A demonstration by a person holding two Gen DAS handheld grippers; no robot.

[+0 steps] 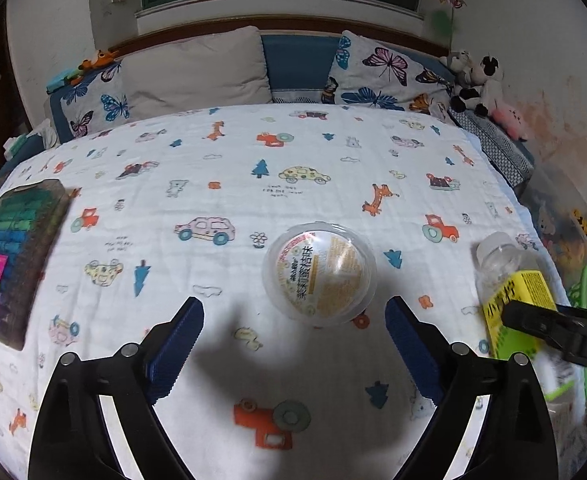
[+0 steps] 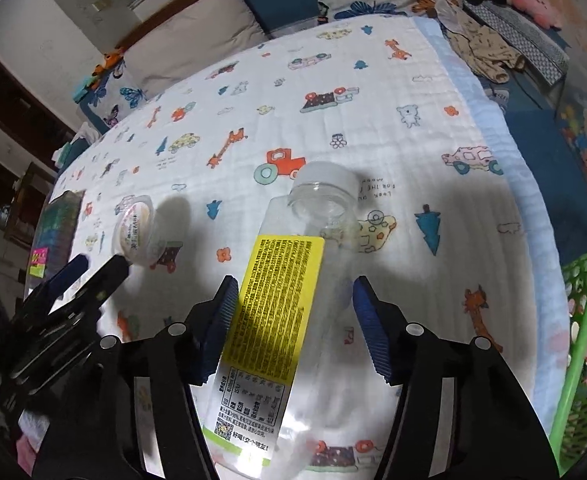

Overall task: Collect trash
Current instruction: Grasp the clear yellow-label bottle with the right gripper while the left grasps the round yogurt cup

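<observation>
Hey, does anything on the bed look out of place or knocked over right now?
Yes. An empty clear bottle with a yellow label lies on its side on the printed blanket, between the right gripper's open fingers. A sealed plastic cup also sits on the bedding ahead of the left gripper.

Our two grippers: black frames, blue pads.

We see our left gripper (image 1: 293, 344) as two black angular arms, each tipped with a blue ribbed pad (image 1: 177, 344) and carrying two round silver screws on top. Our right gripper (image 2: 295, 328) has the same build: black arms, blue toothed pads (image 2: 373, 332), silver screw heads behind them, and pale strips along the inner faces of the arms.
</observation>
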